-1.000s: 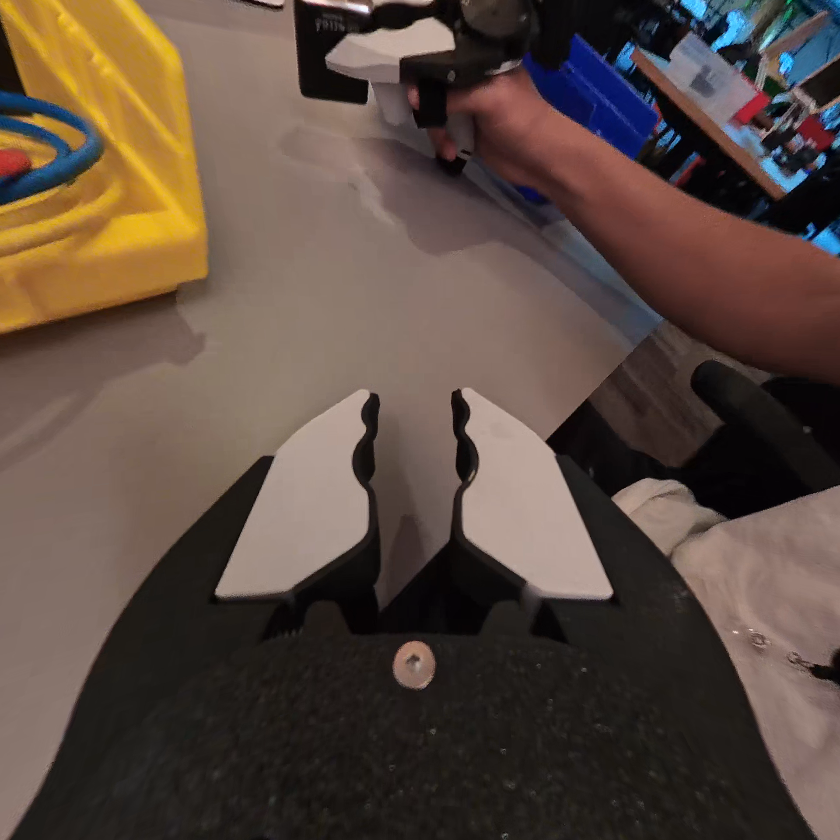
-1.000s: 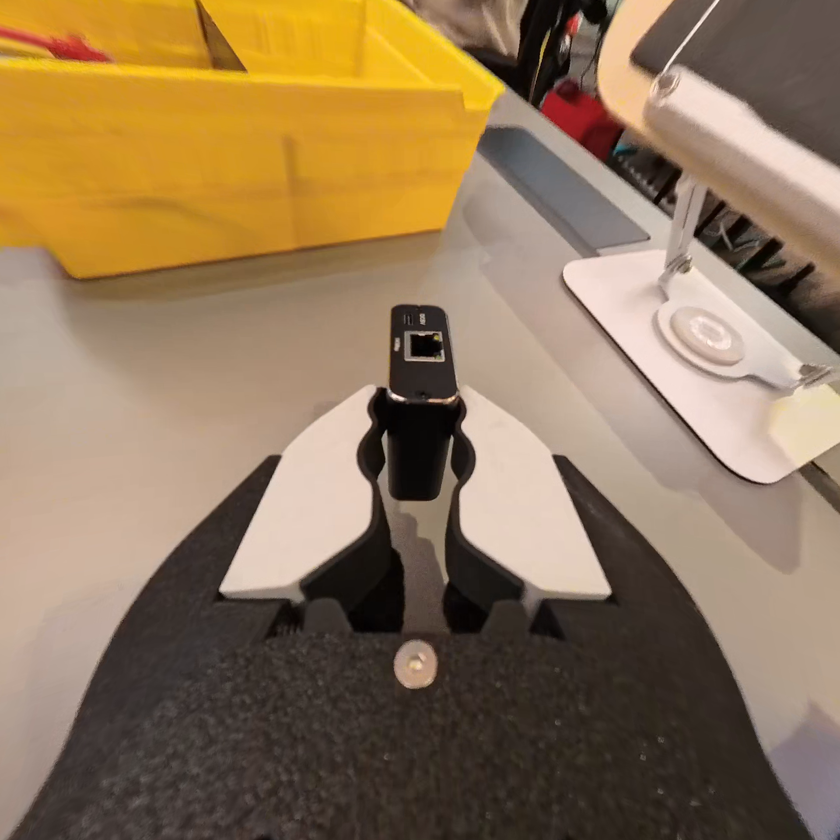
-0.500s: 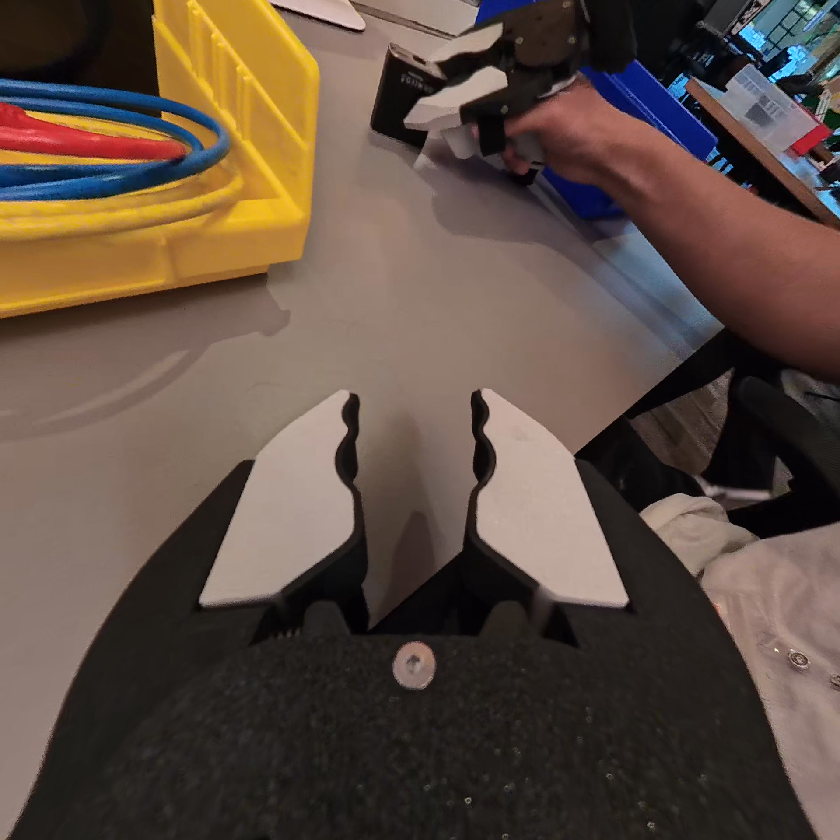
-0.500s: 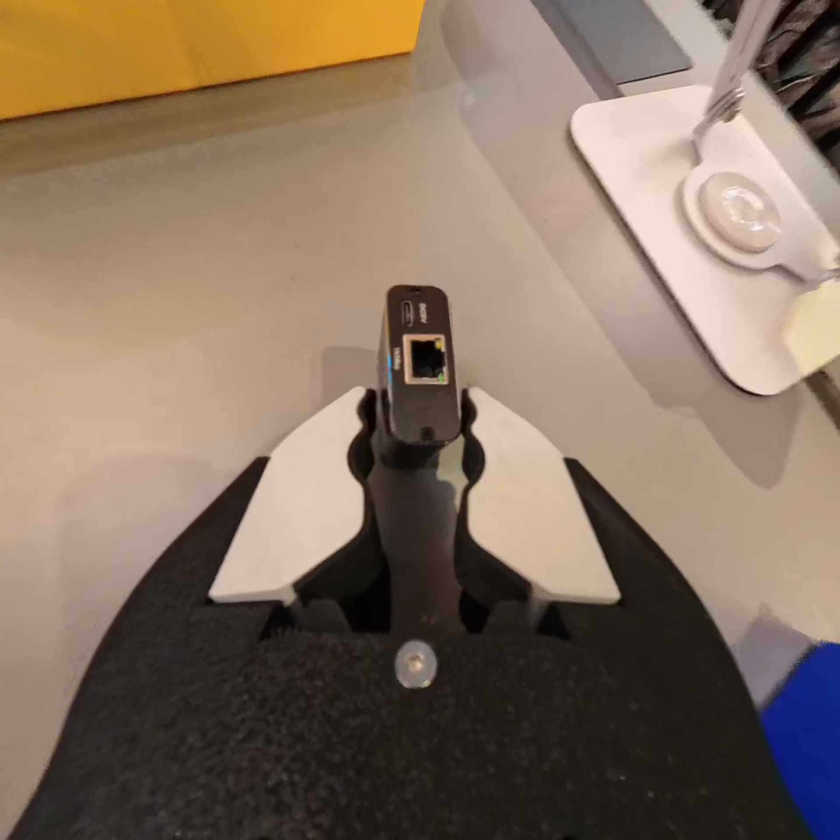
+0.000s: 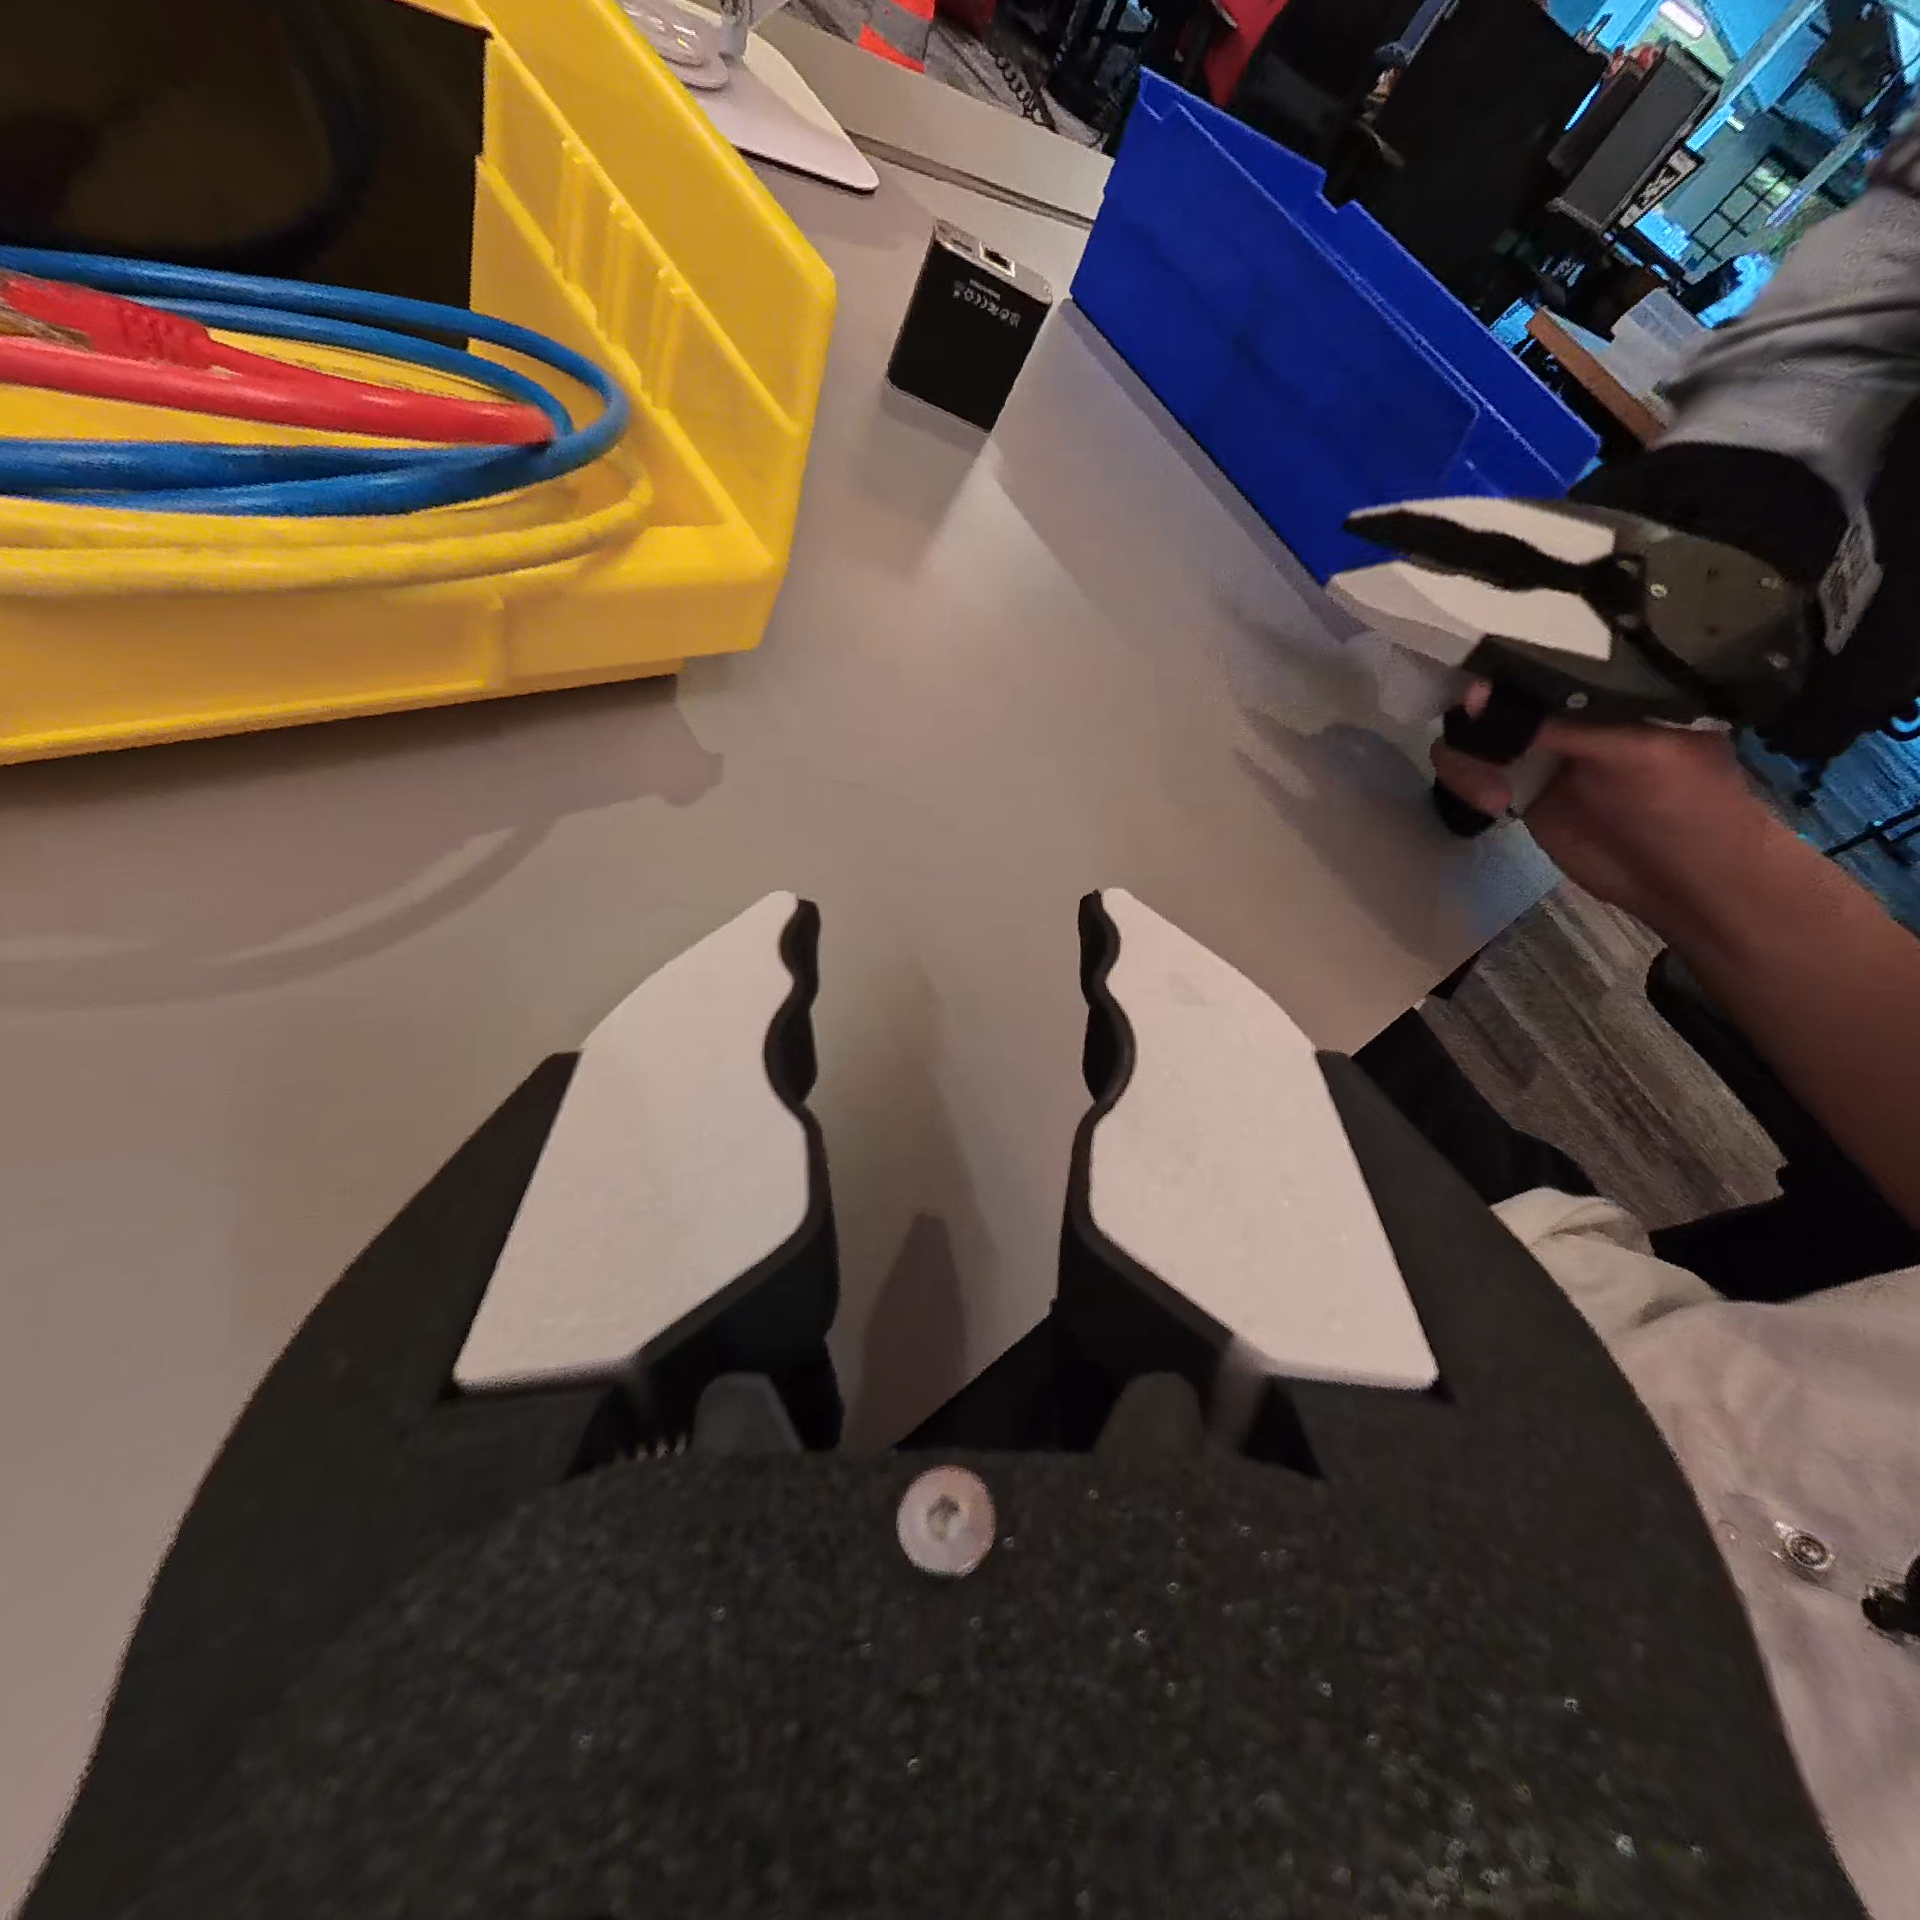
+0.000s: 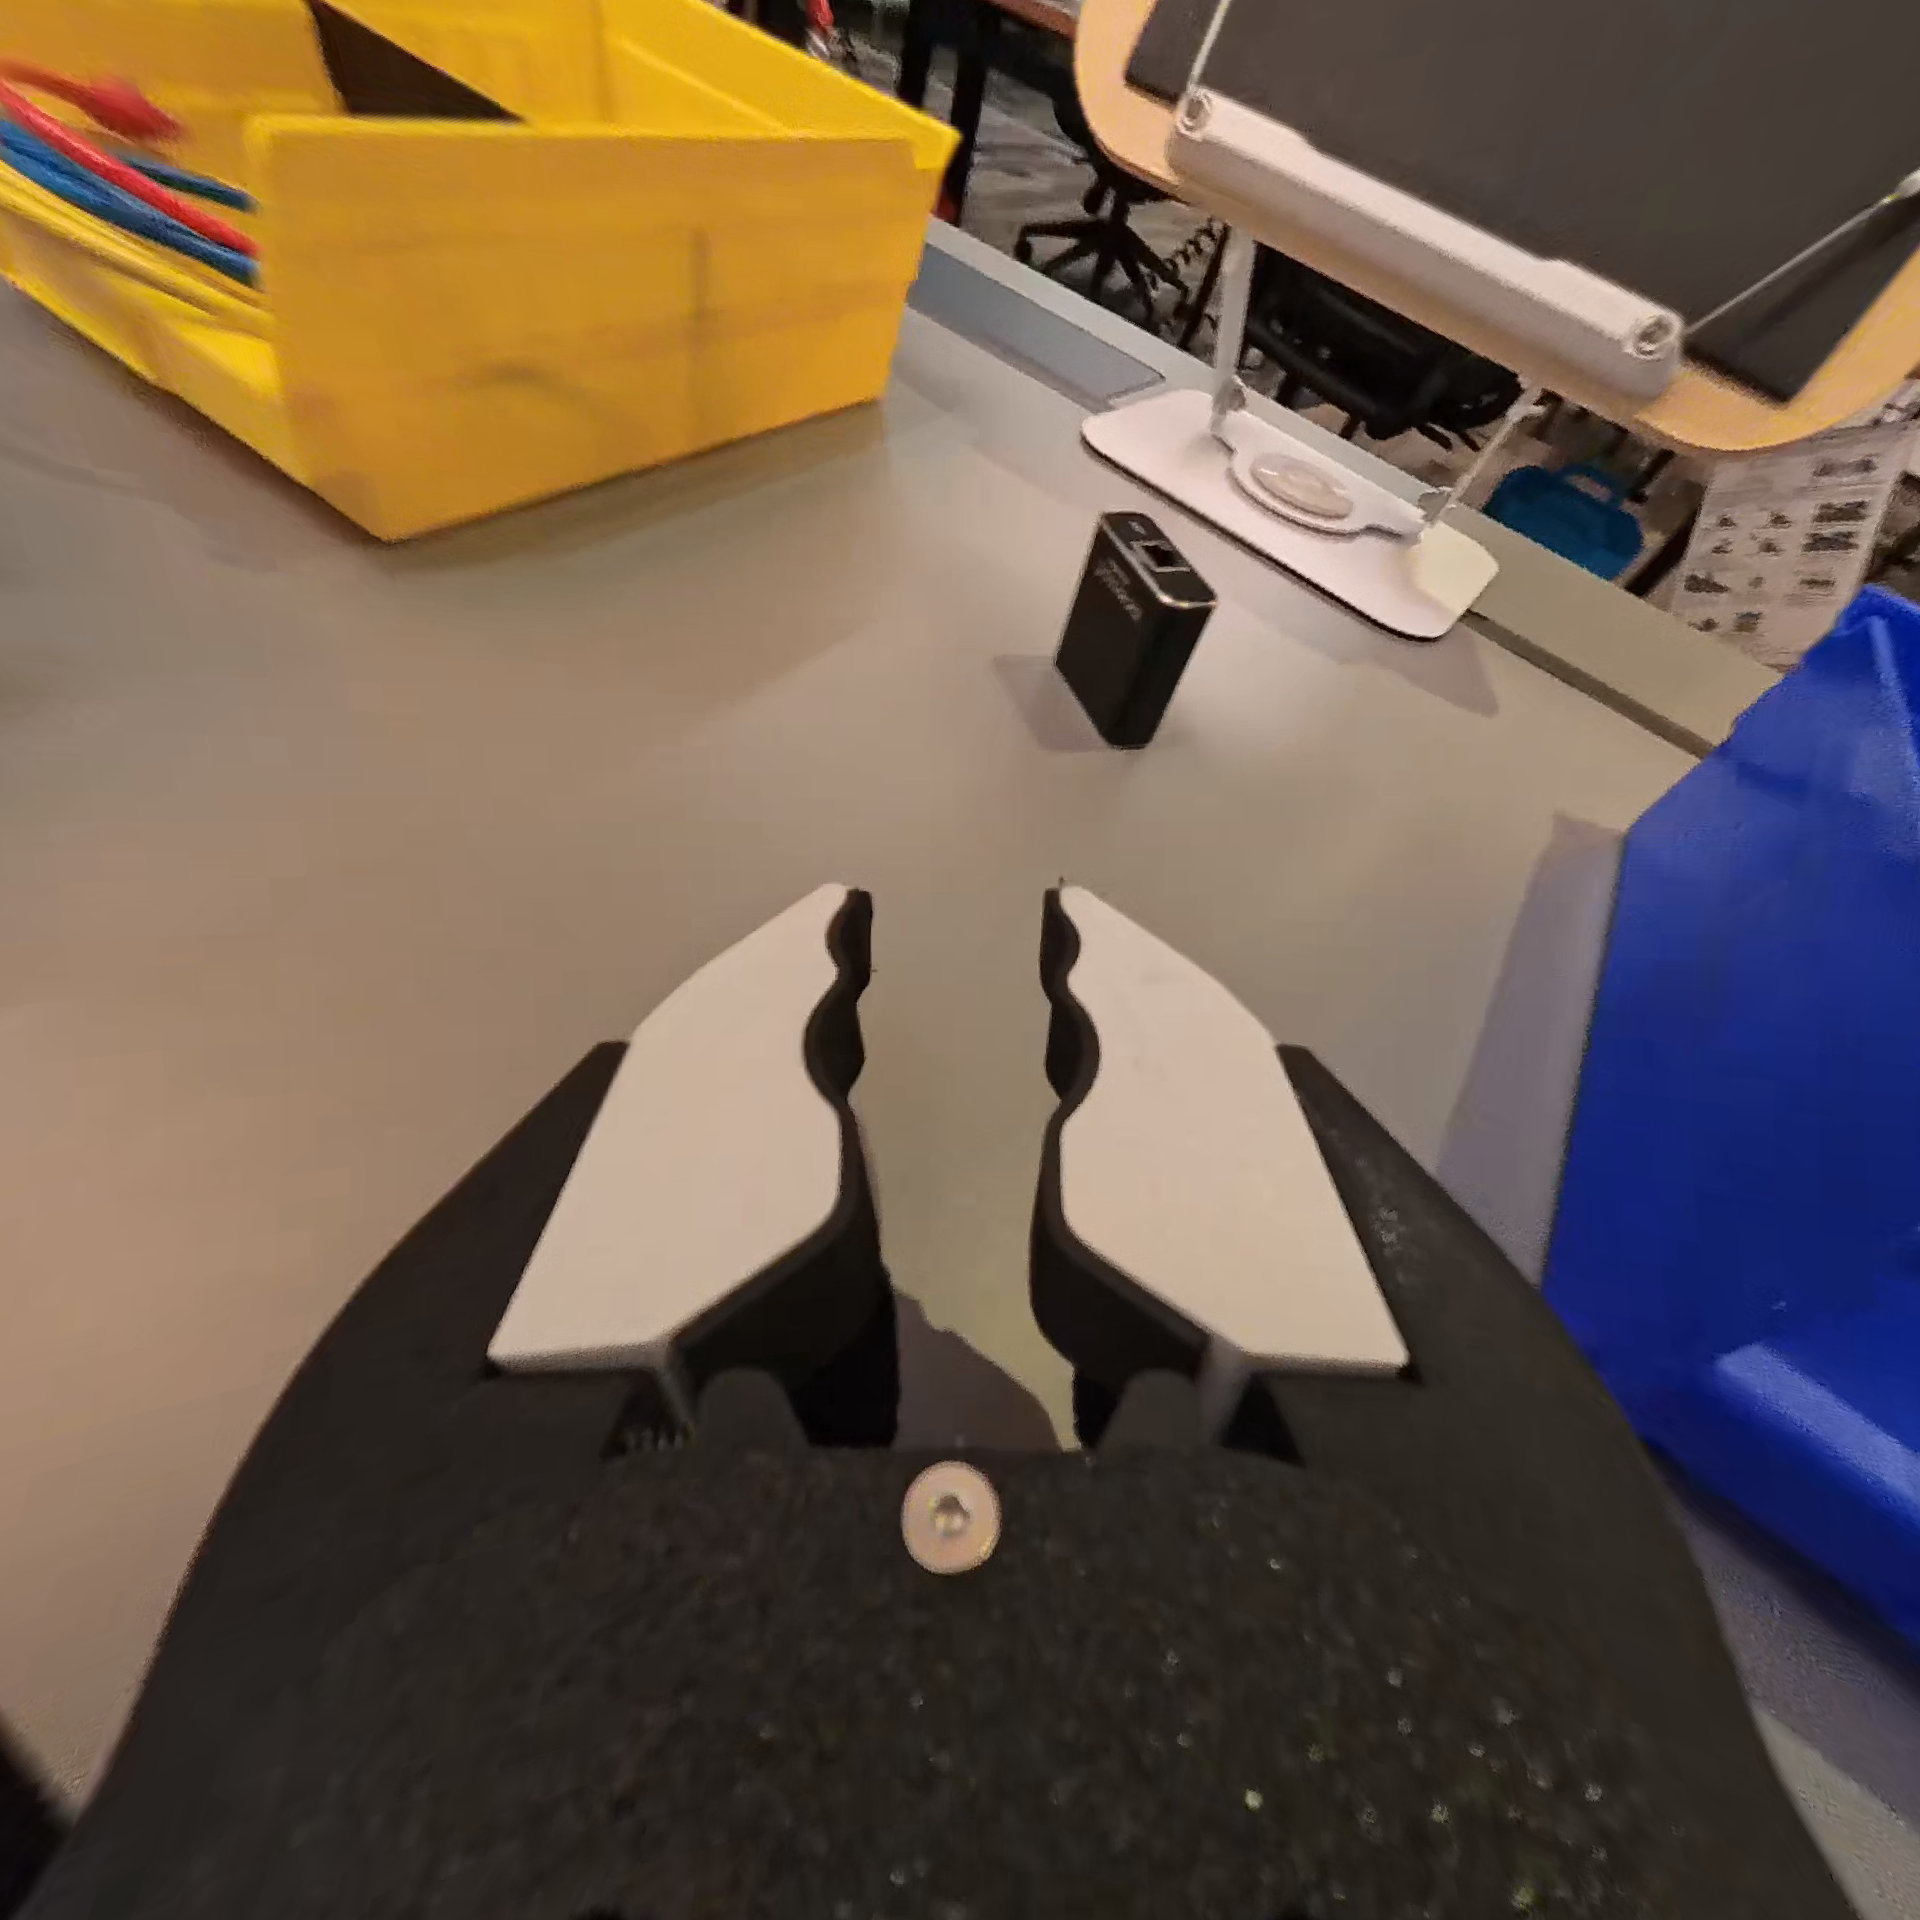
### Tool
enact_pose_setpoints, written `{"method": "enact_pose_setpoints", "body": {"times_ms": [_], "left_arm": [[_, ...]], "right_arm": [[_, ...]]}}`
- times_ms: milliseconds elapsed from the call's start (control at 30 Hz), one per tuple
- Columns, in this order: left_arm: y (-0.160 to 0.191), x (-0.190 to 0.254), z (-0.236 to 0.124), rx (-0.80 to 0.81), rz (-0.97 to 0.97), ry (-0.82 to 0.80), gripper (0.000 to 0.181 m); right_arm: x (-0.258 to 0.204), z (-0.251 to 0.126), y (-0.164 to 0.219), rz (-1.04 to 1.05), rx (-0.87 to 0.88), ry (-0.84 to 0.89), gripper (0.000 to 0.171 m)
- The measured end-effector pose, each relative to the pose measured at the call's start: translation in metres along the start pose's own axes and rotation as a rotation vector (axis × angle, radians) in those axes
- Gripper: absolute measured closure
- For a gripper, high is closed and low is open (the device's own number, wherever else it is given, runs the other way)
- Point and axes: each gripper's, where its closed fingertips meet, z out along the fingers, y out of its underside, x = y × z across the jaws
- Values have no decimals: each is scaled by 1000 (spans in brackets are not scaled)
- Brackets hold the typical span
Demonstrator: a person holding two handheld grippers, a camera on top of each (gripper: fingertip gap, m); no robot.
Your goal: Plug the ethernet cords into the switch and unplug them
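Across the grey tabletop, working down from the biggest thing, the yellow bin sits toward the far left corner with the blue, red and yellow ethernet cords coiled inside it — none of them lifted out. A blue bin lines the right edge, and a white stand base rests near the far edge.

Half a second ago my right gripper was clamped on the switch; now that small black box stands on end by itself between the two bins, port face up, just in front of the stand base. My right gripper has backed off toward the near right edge, its tongs parted by a moderate gap and holding nothing. My left gripper hovers over the near edge, tongs spread a little wider than before — also empty.

I read that as the switch being staged and both tools freed. Nothing is plugged in yet, so the task proper is barely begun; my next move is probably to the yellow bin for a cord end. Standing upright and unsupported, the switch may tip when a plug is pushed in.
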Motion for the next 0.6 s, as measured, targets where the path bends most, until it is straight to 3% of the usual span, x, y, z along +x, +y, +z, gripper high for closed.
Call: {"method": "enact_pose_setpoints", "body": {"times_ms": [200,367,600], "left_arm": [[-5,-1,6,7,-14,10,138],[-9,-20,4,-3,28,-90,139],[-42,-76,-8,-87,499,-468,141]], "right_arm": [[-4,-8,0,-88,13,-15,140],[-1,-10,7,-70,-7,-22,143],[3,-10,11,-76,-27,-25,144]]}}
